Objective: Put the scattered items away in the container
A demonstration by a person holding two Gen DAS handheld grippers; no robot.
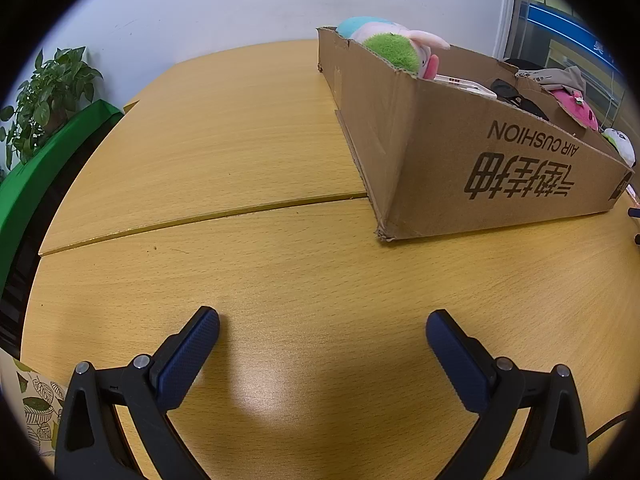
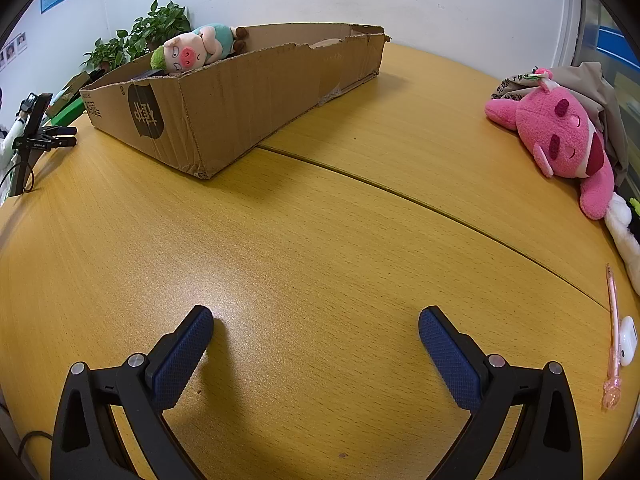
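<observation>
1. Wooden table [image 1: 248,272] of yellow-brown grain fills both wrist views, with a white wall behind and a potted plant [image 1: 48,96] at far left.
2. Left gripper [image 1: 322,332] hangs over bare tabletop, jaws spread wide with nothing between them.
3. Up and to its right stands the cardboard box [image 1: 460,168], well apart from the jaws, holding a pig plush [image 2: 196,50] at its far end.
4. Right gripper [image 2: 316,330] is likewise spread and empty above bare wood.
5. Far to its right lie a pink plush [image 2: 560,140], then a pink pen [image 2: 612,332] touching a white earbud case [image 2: 627,340], all outside the box.
</observation>
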